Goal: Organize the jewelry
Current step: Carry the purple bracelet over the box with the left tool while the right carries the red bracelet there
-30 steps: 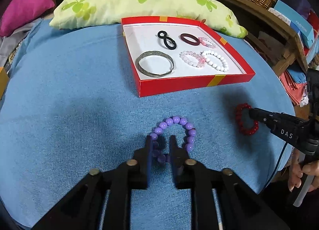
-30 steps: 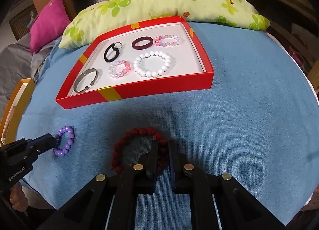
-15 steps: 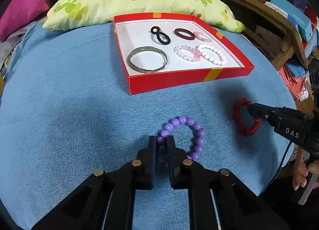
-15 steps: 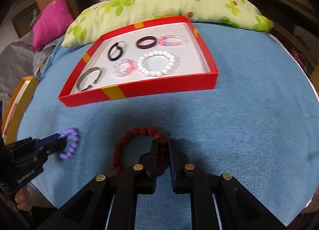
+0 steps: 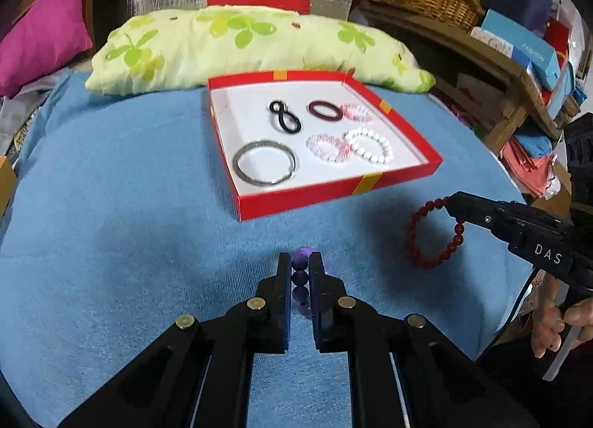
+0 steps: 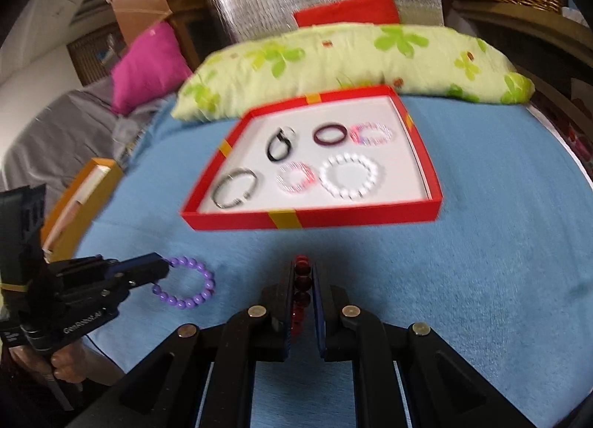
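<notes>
The left gripper (image 5: 300, 268) was seen low in the centre of its own view, its jaws clamped on the purple bead bracelet (image 5: 300, 276), whose beads were lined up edge-on between the fingers. In the right wrist view the same bracelet (image 6: 189, 289) was shown hanging as a loop from the tip of the left gripper (image 6: 163, 268) at the lower left of the frame, above the blue cloth (image 6: 481, 261).

The right gripper (image 6: 302, 272) was seen low in the centre of its own view, closed on the red bead bracelet (image 6: 301, 279), again viewed edge-on. In the left wrist view that bracelet (image 5: 415, 239) was shown dangling from the right gripper (image 5: 450, 203) at the right of the frame.

Further up the frame, the red box (image 5: 333, 200) was set on the blue cloth (image 5: 111, 205). Inside it were laid a metal bangle (image 5: 265, 163), a black hair tie (image 5: 284, 116), a dark red ring-shaped band (image 5: 324, 111), two pink bead bracelets (image 5: 328, 148) and a white bead bracelet (image 5: 368, 146). Behind the box, a green-patterned pillow (image 5: 241, 46) was seen.
</notes>
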`<state>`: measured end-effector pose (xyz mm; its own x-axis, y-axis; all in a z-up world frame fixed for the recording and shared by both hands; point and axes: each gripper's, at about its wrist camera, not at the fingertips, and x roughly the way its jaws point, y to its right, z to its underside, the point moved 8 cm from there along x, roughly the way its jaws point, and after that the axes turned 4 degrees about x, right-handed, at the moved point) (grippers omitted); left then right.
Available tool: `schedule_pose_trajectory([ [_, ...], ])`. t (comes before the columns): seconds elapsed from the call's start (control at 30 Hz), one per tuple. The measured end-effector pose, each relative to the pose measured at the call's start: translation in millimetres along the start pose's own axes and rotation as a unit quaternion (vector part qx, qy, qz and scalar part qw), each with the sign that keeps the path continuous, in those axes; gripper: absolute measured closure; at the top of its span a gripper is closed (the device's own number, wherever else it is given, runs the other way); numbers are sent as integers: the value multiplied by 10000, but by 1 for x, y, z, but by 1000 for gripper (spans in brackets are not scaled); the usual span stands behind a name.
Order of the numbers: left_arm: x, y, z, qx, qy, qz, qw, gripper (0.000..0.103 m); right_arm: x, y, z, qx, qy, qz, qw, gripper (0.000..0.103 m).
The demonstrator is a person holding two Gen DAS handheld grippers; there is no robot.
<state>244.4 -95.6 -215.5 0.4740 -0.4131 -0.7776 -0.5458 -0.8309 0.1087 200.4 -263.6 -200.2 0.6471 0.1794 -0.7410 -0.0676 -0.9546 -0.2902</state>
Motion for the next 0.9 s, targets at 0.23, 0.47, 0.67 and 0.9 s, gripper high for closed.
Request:
schedule_pose_trajectory([
  [0.23,-14,1,-15,-61,254,92,9996,93,-19,-12,-18,65,355,-387,9986,92],
  [0.47,-23,-2,-38,-177,531,191,9983,93,-28,-8,-42,361,604,-676,9952,92],
  [0.67,-21,-7,-59,-316,669,234,9970,93,-23,2,-69,704,769,-767,9916,92],
  [0.9,-12,2,-83,-195,697,328,9968,93,-1,6,-96,923,809,-787,9893,92],
])
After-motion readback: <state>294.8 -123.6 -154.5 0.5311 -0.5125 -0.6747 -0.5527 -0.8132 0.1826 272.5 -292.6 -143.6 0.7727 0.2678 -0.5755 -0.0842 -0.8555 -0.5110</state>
